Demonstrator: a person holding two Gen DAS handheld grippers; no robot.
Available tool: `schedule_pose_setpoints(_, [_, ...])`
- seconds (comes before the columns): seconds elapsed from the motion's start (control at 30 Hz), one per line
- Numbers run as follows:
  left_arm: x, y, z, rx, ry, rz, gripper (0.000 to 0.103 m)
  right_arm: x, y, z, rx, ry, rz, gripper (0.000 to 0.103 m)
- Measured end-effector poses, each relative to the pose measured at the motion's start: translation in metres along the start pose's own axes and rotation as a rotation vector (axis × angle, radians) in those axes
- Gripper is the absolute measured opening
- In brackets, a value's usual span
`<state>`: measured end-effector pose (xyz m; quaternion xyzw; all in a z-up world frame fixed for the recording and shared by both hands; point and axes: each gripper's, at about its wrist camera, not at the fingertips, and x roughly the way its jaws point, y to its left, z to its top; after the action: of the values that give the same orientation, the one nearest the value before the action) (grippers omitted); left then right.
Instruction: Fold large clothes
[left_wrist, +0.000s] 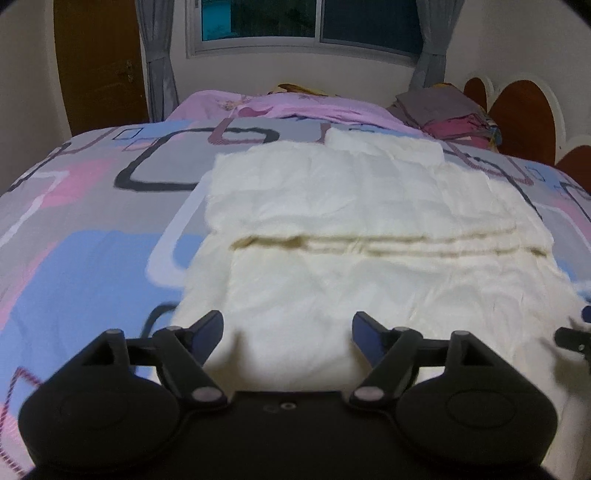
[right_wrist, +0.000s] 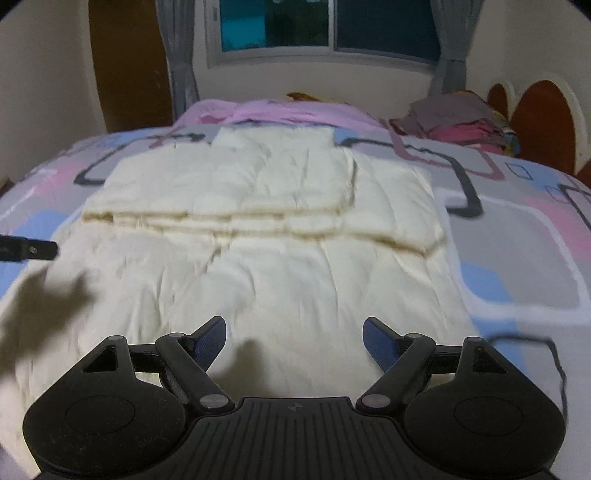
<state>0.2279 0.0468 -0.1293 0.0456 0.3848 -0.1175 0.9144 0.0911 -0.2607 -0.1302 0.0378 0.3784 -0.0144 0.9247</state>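
A large cream garment lies flat on the bed, partly folded, with a folded edge across its middle; it also shows in the right wrist view. My left gripper is open and empty, hovering over the garment's near left part. My right gripper is open and empty over the garment's near right part. A tip of the right gripper shows at the right edge of the left wrist view. A tip of the left gripper shows at the left edge of the right wrist view.
The bed has a patterned grey, blue and pink cover. A pink blanket lies at the far end. A stack of folded clothes sits at the far right by the headboard. A window and door are behind.
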Motion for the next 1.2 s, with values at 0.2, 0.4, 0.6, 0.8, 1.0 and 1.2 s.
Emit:
schedule_pose_setpoints(0.2, [-0.03,0.04,-0.038,-0.032,0.027,0.01,0.086,-0.032,-0.012,-0.039,0.023,0.033,-0.111,0.089])
schedule_pose_setpoints(0.4, [-0.05,0.074,-0.071,-0.089,0.064,0.037,0.09,-0.06,-0.032,-0.069,0.061,0.042,-0.211,0.099])
schedule_pose_setpoints(0.6, [-0.061,0.088,-0.096,-0.148,0.1,0.017,0.094,-0.069,-0.054,-0.093,0.138,0.09,-0.253,0.099])
schedule_pose_setpoints(0.8, [-0.049,0.085,-0.118,-0.166,0.172,-0.088,0.094,-0.071,-0.066,-0.111,0.256,0.126,-0.188,0.099])
schedule_pose_setpoints(1.0, [-0.051,0.082,-0.125,-0.173,0.127,-0.174,0.061,-0.073,-0.067,-0.117,0.342,0.115,-0.112,0.081])
schedule_pose_setpoints(1.2, [-0.056,0.079,-0.116,-0.211,0.091,-0.229,0.017,-0.078,-0.061,-0.11,0.369,0.09,-0.079,0.042])
